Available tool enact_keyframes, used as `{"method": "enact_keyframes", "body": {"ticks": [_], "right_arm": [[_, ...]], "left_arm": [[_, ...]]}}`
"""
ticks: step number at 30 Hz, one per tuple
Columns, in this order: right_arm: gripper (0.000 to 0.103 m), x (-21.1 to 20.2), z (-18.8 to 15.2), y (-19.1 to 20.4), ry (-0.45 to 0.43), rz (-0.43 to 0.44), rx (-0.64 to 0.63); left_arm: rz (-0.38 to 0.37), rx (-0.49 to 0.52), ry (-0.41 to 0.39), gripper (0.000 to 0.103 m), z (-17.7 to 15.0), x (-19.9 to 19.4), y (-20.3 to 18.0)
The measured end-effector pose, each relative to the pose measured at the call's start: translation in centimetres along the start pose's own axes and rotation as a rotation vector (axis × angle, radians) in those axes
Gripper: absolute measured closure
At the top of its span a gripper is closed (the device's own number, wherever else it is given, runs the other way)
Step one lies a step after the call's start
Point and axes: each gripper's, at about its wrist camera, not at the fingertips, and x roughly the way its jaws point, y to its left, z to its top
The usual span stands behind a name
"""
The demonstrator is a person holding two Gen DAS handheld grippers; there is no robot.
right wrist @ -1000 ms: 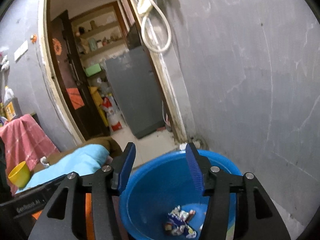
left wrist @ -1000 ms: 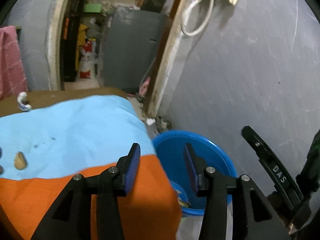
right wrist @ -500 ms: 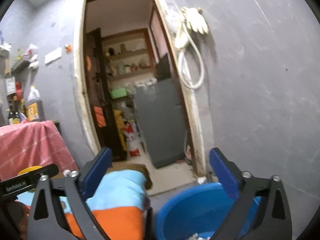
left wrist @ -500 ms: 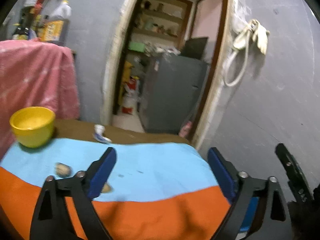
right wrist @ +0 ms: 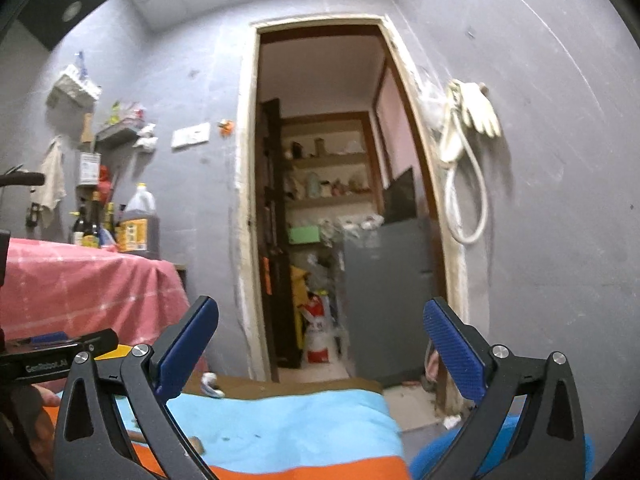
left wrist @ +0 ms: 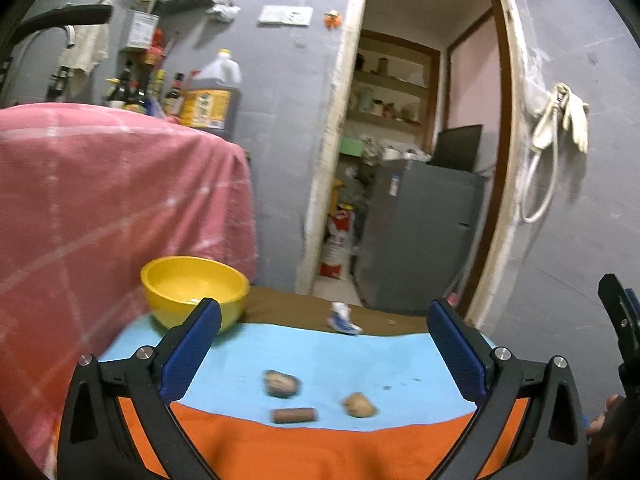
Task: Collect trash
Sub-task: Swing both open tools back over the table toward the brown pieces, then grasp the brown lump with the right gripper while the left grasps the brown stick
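I counted three brown scraps [left wrist: 280,383], one crumpled blue-white wrapper [left wrist: 343,318], one yellow plastic bowl [left wrist: 195,289]; the left gripper's [left wrist: 325,350] jaws were opening and the right gripper's [right wrist: 320,352] stood apart, both empty.

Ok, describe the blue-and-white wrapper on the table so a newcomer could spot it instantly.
Start at the table's blue-and-orange cloth. At its far edge, on bare brown tabletop right of the yellow bowl, lies the crumpled wrapper. Unlike the three brownish scraps nearer, it is blue and white.

Yellow bowl [left wrist: 195,290] beside pink cloth [left wrist: 112,216]; grey cabinet [left wrist: 416,236] beyond
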Motion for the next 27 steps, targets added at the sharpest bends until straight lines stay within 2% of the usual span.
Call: {"method": "enact_keyframes", "body": {"ticks": [7, 17, 23, 27], "right_arm": [[0.000, 0.8, -0.4, 4.1, -0.030, 0.079, -0.050], [0.000, 2.2, -1.6, 7.4, 0.021, 0.148, -0.089], [0.000, 2.9, -2.7, 8.6, 0.082, 0.168, -0.141], [0.000, 4.2, -3.8, 9.3, 0.177, 0.170, -0.172]], "left_arm": [[0.075, 0.006, -0.044, 0.002, -0.1, -0.9, 3.5], [0.122, 0.053, -0.093, 0.002, -1.3, -1.7, 5.7], [0.118, 0.072, -0.049, 0.002, -1.9, -0.8, 6.6], [0.123, 0.086, 0.017, 0.002, -2.5, 0.3, 7.0]]}}
